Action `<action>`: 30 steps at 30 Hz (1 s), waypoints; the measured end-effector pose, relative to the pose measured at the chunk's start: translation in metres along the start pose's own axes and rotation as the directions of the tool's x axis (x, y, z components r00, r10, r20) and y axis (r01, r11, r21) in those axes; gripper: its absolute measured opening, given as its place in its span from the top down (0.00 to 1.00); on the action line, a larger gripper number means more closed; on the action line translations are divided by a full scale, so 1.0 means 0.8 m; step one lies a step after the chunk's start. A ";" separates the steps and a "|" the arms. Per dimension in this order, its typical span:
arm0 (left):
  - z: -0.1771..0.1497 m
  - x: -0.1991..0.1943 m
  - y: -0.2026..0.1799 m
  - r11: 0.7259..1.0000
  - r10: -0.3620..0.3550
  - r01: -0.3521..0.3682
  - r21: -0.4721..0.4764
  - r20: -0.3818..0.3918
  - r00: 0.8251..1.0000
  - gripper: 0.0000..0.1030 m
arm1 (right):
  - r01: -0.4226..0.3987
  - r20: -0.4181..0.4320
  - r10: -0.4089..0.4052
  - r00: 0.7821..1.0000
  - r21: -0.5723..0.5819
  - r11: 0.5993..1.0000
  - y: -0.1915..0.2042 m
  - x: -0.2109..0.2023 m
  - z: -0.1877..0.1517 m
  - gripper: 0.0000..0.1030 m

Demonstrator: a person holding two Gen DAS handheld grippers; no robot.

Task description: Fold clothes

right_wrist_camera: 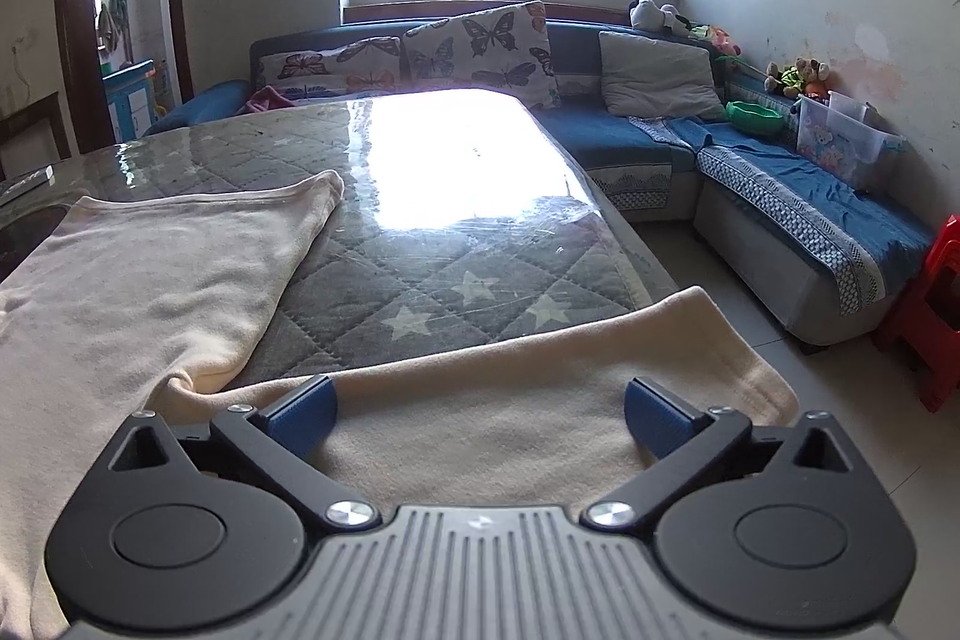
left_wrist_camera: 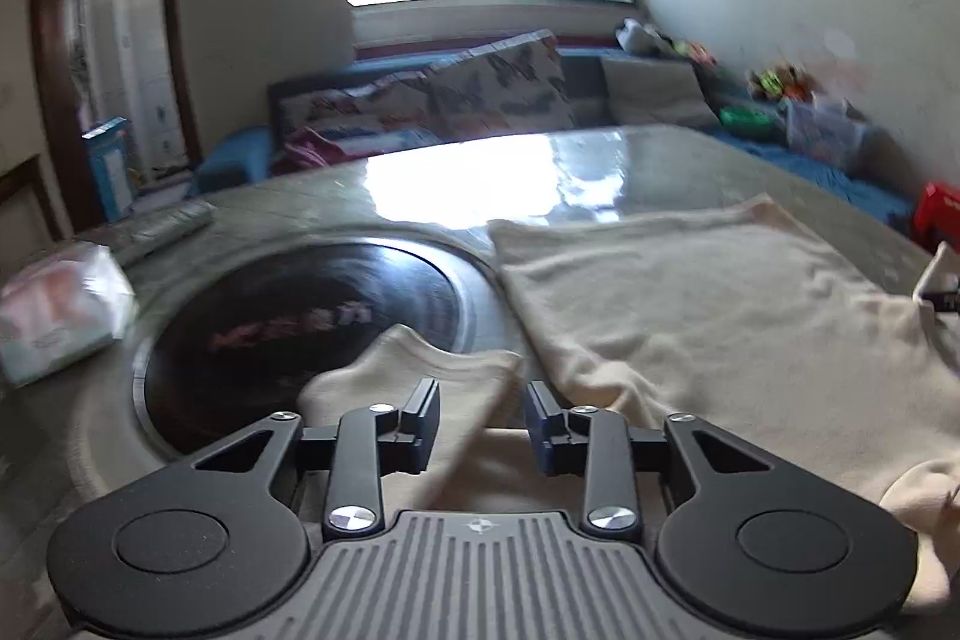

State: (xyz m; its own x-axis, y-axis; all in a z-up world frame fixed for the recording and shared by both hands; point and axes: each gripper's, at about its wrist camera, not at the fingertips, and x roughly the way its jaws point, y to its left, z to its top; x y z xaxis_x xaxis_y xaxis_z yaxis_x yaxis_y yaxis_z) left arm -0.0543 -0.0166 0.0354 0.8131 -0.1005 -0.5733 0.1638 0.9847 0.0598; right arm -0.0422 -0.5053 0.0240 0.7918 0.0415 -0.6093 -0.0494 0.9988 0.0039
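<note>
A cream long-sleeved garment [left_wrist_camera: 708, 304] lies spread on the glass-topped table [left_wrist_camera: 480, 172]. In the left wrist view my left gripper [left_wrist_camera: 480, 418] is partly open, its jaws on either side of a raised fold of the left sleeve [left_wrist_camera: 420, 364], which lies over a dark round hotplate. In the right wrist view my right gripper [right_wrist_camera: 480, 409] is wide open just above the right sleeve [right_wrist_camera: 540, 376], which reaches the table's right edge. The garment's body [right_wrist_camera: 150, 280] lies to the left.
A dark round hotplate [left_wrist_camera: 300, 316] is set into the table. A tissue pack [left_wrist_camera: 60, 316] and a remote [left_wrist_camera: 162, 226] lie at the left. A blue corner sofa [right_wrist_camera: 750, 172] with cushions runs behind and to the right. A red stool [right_wrist_camera: 930, 304] stands on the floor.
</note>
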 end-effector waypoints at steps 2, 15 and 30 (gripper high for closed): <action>-0.002 0.017 -0.006 1.000 0.020 -0.019 0.025 -0.029 0.999 0.66 | -0.002 0.001 0.002 1.000 0.003 1.000 -0.001 0.000 0.000 0.00; -0.019 -0.037 0.088 0.946 0.180 -0.147 -0.290 0.091 0.979 0.97 | -0.003 0.007 0.003 1.000 0.007 1.000 -0.001 0.001 -0.002 0.00; -0.050 -0.062 0.095 0.915 0.122 -0.103 -0.389 0.025 0.992 0.94 | 0.001 0.008 -0.001 1.000 0.008 1.000 -0.002 0.001 -0.003 0.00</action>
State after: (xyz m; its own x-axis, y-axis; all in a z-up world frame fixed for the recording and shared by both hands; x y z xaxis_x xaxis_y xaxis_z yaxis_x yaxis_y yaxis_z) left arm -0.1048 0.0691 0.0356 0.8406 0.0169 -0.5414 -0.1512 0.9671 -0.2046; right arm -0.0429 -0.5067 0.0217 0.7965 0.0409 -0.6033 -0.0439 0.9990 0.0097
